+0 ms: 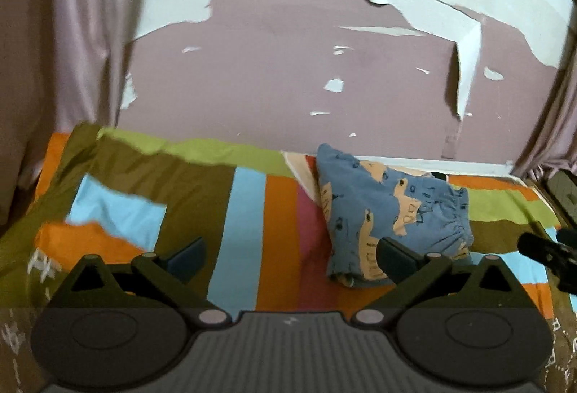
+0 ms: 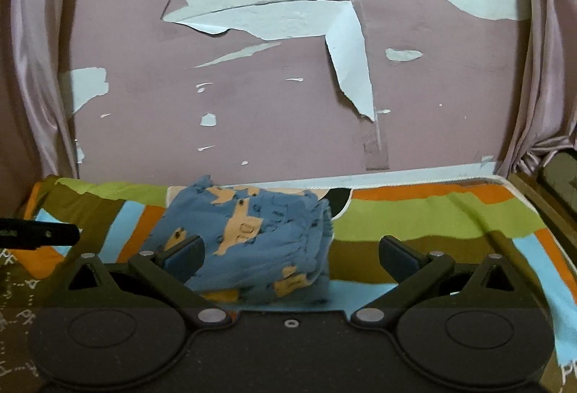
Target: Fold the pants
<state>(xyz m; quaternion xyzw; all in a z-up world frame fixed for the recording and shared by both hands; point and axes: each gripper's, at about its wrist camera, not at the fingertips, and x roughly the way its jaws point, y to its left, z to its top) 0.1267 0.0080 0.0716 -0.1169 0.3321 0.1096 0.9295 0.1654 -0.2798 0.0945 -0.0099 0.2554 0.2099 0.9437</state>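
Soft blue printed cotton pants (image 2: 252, 241) lie on a matt striped cloth bedsheet (image 2: 414, 212); pink wall paint (image 2: 252, 97) peels.

Folded pants (image 2: 252, 241) lie on the bedspread (image 2: 414, 216), seemingly near the wall (image 2: 252, 104) behind.

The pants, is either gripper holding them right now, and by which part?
Nothing is held. Both the left gripper and right gripper are open, and the folded pants lie loose on the bed.

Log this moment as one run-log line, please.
blue cartoon-print pants: folded bundle on striped bedsheet | left gripper: open, empty | right gripper: open, empty
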